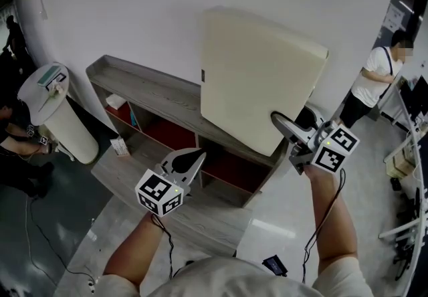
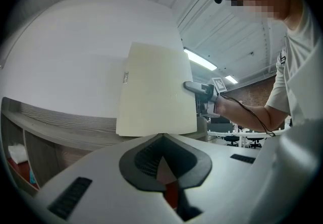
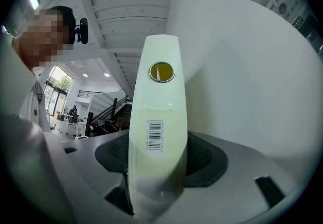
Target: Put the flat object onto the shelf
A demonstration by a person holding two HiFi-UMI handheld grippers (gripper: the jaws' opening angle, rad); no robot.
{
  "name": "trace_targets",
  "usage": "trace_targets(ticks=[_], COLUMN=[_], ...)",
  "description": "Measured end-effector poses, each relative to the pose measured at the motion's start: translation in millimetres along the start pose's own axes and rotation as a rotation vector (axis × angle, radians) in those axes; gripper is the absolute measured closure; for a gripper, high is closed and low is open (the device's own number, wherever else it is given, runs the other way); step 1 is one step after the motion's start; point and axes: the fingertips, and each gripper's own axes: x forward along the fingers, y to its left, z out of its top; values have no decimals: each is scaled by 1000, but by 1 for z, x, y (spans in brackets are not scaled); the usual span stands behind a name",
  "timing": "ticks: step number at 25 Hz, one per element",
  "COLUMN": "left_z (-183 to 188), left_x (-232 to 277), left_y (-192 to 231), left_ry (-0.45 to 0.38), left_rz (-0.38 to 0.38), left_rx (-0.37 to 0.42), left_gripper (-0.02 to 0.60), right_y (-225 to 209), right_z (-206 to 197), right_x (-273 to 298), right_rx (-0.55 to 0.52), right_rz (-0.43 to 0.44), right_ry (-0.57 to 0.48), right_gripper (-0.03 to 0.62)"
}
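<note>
1. Your right gripper [image 1: 281,124] is clamped on the flat object [image 1: 257,81], a cream panel. The jaws stand wide, one pad on each face, gripping its thin edge.
2. Right gripper view: the panel's edge rises straight up from between the jaws. A barcode label [image 3: 155,136] sits on the edge just above the pads, and a metal eyelet [image 3: 161,72] is farther along it.
3. The panel stands upright on edge, extending away from the right gripper towards the white wall [image 1: 154,1]. It is over the top of the grey shelf [image 1: 150,91]. You cannot tell whether its lower edge touches the shelf top.
4. Your left gripper [image 1: 196,159] is clenched with nothing in it: the jaw tips meet.
5. Left gripper view: the panel lies ahead of and above the left jaws, well apart from them. The right gripper holds its far-side edge.
6. The shelf's red-backed compartments [image 1: 170,134] lie ahead of the left gripper, below the panel.
7. A person in a white shirt [image 1: 378,81] stands beyond the right gripper, off to its outer side.
</note>
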Motion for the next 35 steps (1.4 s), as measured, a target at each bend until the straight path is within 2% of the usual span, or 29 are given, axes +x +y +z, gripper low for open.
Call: trace_targets(ticks=[8, 16, 21, 27, 32, 35], left_z=[-8, -10, -9, -6, 0, 2], left_x=[11, 10, 0, -15, -30, -41], left_y=[-1, -6, -10, -17, -31, -43], left_ry=[23, 21, 17, 15, 12, 9], left_rz=[14, 5, -4, -20, -51, -72], left_rx=[-5, -13, -13, -17, 16, 32], left_gripper=[566, 566, 566, 566, 568, 567], right_y=[-1, -2, -2, 0, 22, 40], right_z=[-4, -5, 5, 14, 7, 3], right_x=[3, 3, -7, -26, -43, -56], right_rx=[-11, -7, 0, -22, -91, -96], right_rz=[54, 46, 3, -79, -140, -180], right_ry=[1, -11, -49, -48, 2, -10], right_gripper=[299, 283, 278, 278, 278, 278])
